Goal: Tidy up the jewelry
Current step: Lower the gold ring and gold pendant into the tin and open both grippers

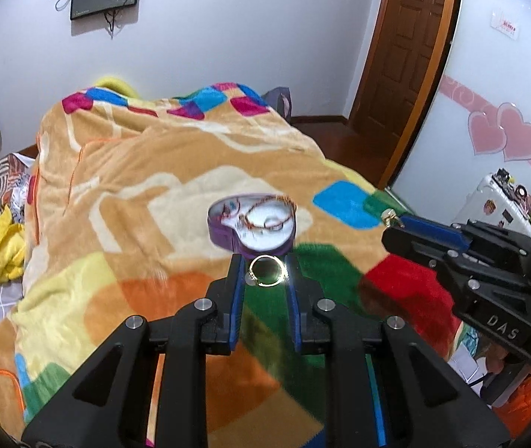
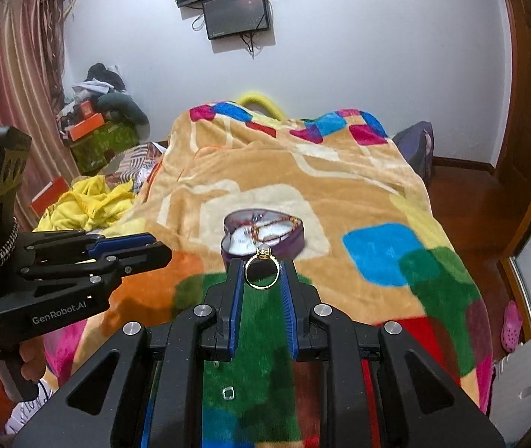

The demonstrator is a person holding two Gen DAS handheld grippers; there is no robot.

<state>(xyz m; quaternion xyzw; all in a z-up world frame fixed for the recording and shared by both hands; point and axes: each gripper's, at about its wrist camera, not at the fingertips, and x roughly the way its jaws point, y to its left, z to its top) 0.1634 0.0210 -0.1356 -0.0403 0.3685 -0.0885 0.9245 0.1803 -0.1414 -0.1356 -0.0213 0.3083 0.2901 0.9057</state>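
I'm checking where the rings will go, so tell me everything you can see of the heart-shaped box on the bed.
The heart-shaped box is a shallow tin with purple walls and a pale lining, lid off, lying flat on the patterned blanket. A reddish beaded string lies curled inside it, reaching the rim. Neither gripper touches it.
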